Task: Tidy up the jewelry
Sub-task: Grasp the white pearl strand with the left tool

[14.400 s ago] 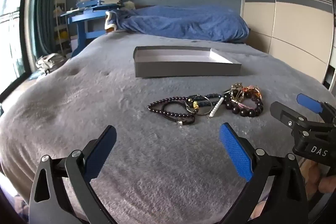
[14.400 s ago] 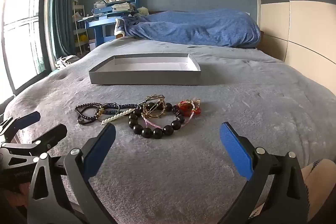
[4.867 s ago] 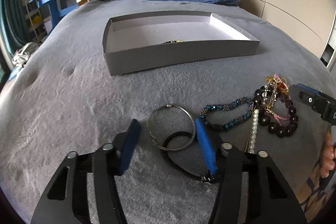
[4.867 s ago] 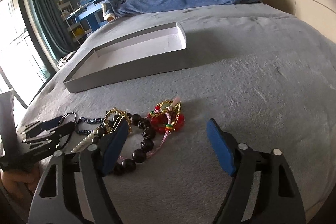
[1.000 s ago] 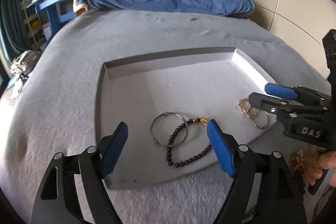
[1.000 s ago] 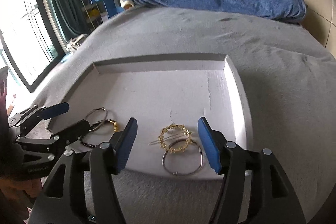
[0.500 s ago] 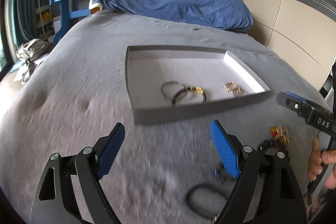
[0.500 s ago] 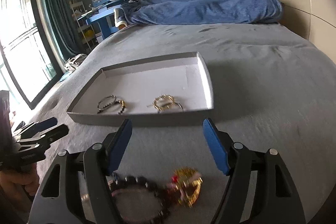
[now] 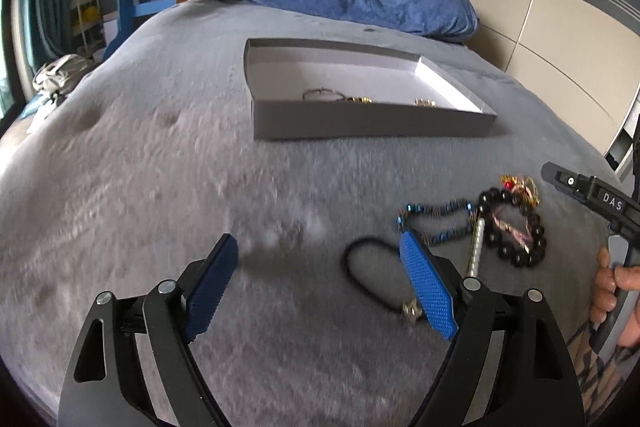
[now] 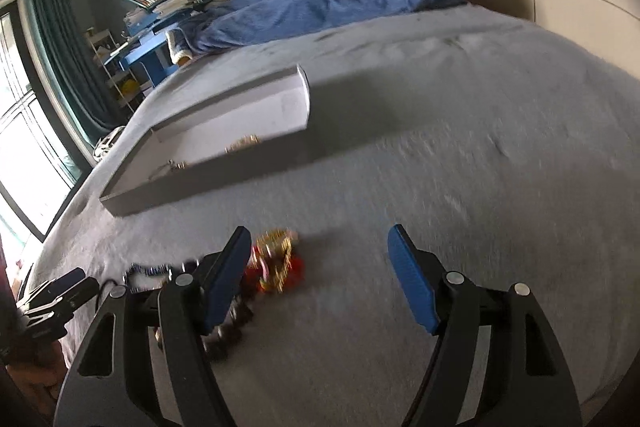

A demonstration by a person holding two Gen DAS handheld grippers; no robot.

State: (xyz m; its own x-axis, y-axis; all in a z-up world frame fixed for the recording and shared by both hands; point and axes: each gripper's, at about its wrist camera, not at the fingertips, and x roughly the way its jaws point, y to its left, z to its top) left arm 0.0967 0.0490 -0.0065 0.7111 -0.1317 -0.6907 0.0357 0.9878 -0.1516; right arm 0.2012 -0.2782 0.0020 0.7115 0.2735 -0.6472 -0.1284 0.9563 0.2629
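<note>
1. Bed [image 9: 140, 187]: a soft grey cover carries everything. A pad pressed in too deep will likely catch the pile, so a shallow, level approach looks best.
2. Tray [image 9: 372, 125]: a shallow grey box lying well beyond the loose pieces. A few rings and a gold piece lie inside, near its front wall; the rest of the floor is free for new pieces.
3. Left tool [image 9: 320, 283]: jaws wide apart, holding nothing, low over the bed. Its right pad overlaps the black cord loop [image 9: 360, 267] in view; whether they touch cannot be told.
4. Right tool [image 10: 316, 275]: jaws wide apart, empty, with the red and gold charm [image 10: 276, 261] just inside its left pad.
5. Loose pile: the cord loop, a blue bead strand [image 9: 436, 217], a pearl strand [image 9: 476, 247] and a bracelet of large black beads [image 9: 520, 227] lie touching or crossed.
6. Advice: take one piece per grasp. Pinch a free arc of the cord, away from its clasp [image 9: 410, 309], and lift slowly so neighbours are not dragged.
</note>
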